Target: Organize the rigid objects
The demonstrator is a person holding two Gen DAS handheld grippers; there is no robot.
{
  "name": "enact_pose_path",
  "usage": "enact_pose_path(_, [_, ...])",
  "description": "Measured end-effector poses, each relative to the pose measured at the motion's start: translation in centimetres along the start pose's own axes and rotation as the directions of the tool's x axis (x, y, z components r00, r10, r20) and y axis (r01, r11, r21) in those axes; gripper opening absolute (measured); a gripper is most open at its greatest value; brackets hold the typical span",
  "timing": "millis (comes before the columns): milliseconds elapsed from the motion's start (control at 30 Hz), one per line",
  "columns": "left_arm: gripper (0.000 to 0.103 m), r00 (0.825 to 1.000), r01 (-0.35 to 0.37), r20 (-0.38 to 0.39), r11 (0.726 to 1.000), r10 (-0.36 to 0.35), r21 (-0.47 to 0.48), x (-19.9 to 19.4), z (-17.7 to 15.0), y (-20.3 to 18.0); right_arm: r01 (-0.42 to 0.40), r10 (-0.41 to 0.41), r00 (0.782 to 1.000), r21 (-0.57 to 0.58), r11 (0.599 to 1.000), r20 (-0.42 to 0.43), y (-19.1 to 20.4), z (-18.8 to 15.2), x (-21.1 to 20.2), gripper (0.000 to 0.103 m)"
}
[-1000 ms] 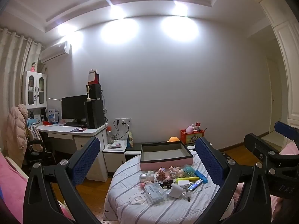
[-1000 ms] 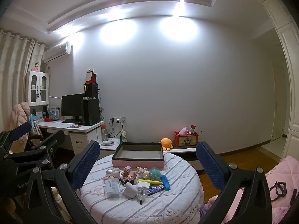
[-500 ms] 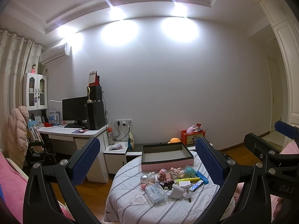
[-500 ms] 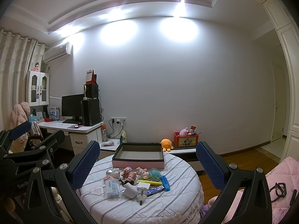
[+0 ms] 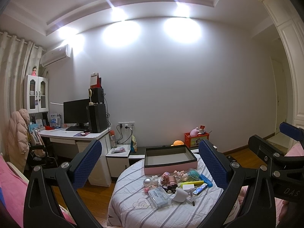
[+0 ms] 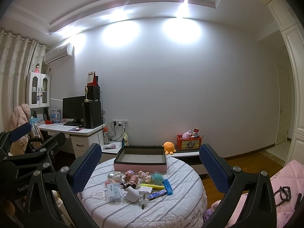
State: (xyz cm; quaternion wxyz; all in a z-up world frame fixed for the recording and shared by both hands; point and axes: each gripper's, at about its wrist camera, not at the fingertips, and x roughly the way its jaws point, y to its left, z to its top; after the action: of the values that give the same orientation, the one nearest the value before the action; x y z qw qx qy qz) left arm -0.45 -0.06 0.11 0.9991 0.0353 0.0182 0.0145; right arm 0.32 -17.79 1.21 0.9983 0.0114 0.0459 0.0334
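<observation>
A heap of small things lies on a round table (image 6: 171, 209) covered with a white, grey-striped cloth. Behind the heap, at the table's far edge, stands a shallow tray (image 6: 140, 168) with pink outer walls and a dark rim; its grey floor is bare. In the heap, a clear plastic case (image 6: 114, 189) lies at the left, a white cup-shaped thing (image 6: 132, 194) is tipped over just beside it, and a yellow marker (image 6: 152, 185) lies beside a blue bar (image 6: 168, 186) at the right. A silver ball (image 5: 147, 181) and small pink figurines (image 5: 165, 176) lie nearer the tray.

The left gripper (image 5: 150, 163) is spread wide with nothing between its blue pads. The right gripper (image 6: 150, 165) is equally wide and holds nothing. Both hang well short of the table.
</observation>
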Motion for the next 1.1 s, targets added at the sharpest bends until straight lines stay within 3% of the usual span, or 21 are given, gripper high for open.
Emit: enact_pose_path(1100, [0.103,1.000,-0.003,0.003,1.000,0.003,0.001,-0.02,-0.17,0.07,-0.001,0.001,1.000,-0.003,1.000,0.004,-0.23,-0.05,0.10,0.103])
